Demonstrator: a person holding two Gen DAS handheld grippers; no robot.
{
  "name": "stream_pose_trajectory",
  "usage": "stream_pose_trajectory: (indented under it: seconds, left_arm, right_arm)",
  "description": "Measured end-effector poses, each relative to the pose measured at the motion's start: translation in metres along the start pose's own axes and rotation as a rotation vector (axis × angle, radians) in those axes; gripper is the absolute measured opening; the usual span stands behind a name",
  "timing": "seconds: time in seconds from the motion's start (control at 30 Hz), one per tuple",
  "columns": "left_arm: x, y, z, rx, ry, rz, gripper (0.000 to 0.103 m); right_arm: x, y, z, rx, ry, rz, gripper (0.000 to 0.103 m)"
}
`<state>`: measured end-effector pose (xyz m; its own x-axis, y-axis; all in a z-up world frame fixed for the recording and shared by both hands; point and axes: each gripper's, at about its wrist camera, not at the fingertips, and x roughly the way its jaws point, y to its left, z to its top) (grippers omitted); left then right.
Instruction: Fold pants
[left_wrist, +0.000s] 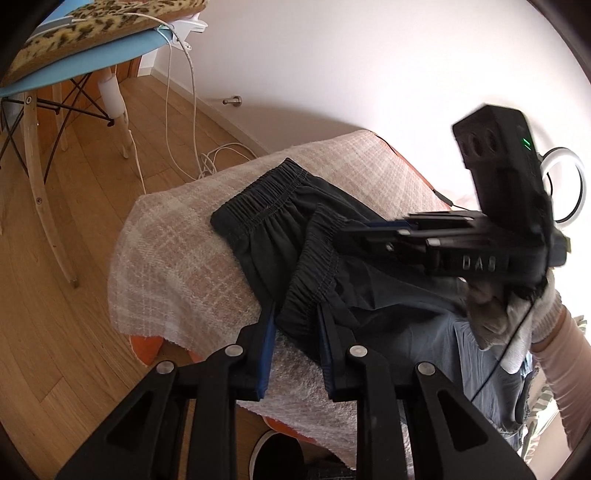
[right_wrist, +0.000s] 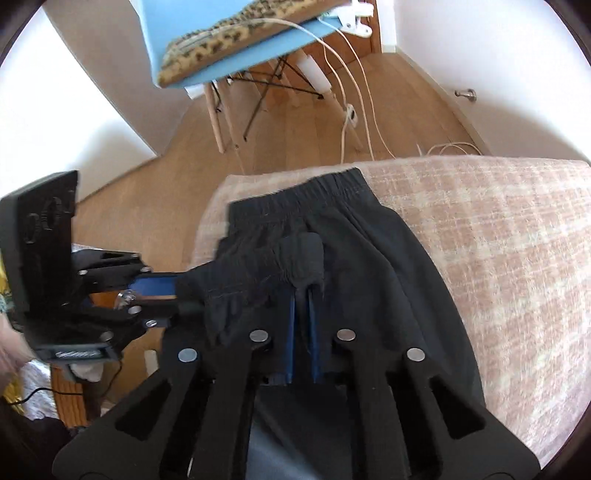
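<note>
The black pants on the table are pinched at the waistband by both tongs, left tongs and right tongs, ready to be lifted and folded over.

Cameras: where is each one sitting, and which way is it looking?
Left wrist view: sits on the left gripper, looking down at the black pants on the checked blanket; the right gripper and a gloved hand show.
Right wrist view: sits on the right gripper, shut on the pants' waistband; the left gripper shows.
Both share the pants, blanket and blue chair.
</note>
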<state>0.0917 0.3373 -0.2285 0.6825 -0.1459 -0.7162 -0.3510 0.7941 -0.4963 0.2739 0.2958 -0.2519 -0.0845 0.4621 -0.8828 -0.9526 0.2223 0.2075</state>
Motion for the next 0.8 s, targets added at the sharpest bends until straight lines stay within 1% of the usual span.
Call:
stream_pose_trajectory:
  seconds: [0.1, 0.17, 0.23, 0.27, 0.33, 0.43, 0.5, 0.6, 0.73, 0.8]
  left_arm:
    - [-0.006, -0.004, 0.0, 0.023, -0.015, 0.01, 0.017]
    - [-0.01, -0.006, 0.001, 0.032, -0.026, 0.011, 0.016]
    - [-0.014, -0.007, 0.005, 0.044, -0.04, 0.006, 0.016]
    - [-0.016, -0.009, 0.009, 0.052, -0.049, 0.0, 0.016]
    - [-0.02, -0.012, 0.019, 0.065, -0.068, 0.005, 0.01]
    - [-0.019, -0.018, 0.035, 0.1, -0.085, 0.021, 0.009]
    - [-0.014, -0.016, 0.043, 0.105, -0.082, 0.028, 0.008]
    - [-0.001, -0.005, 0.055, 0.07, -0.05, 0.036, 0.008]
    - [0.009, 0.004, 0.055, 0.065, -0.012, 0.061, 0.008]
    - [0.012, 0.007, 0.05, 0.075, 0.001, 0.075, 0.008]
  right_arm:
    - [-0.017, -0.001, 0.002, 0.008, -0.064, -0.015, 0.004]
    - [-0.029, -0.004, 0.01, 0.03, -0.109, -0.022, 0.003]
    - [-0.037, -0.004, 0.016, 0.027, -0.148, -0.047, 0.003]
    - [-0.039, -0.004, 0.02, 0.026, -0.162, -0.057, 0.003]
    - [-0.039, -0.007, 0.031, 0.038, -0.184, -0.086, 0.002]
    - [-0.032, -0.014, 0.046, 0.069, -0.199, -0.112, 0.002]
    - [-0.021, -0.015, 0.056, 0.077, -0.189, -0.127, 0.002]
    - [-0.002, -0.017, 0.06, 0.082, -0.154, -0.153, 0.002]
    - [0.014, -0.021, 0.049, 0.095, -0.108, -0.132, 0.002]
    - [0.013, -0.023, 0.043, 0.119, -0.102, -0.153, 0.003]
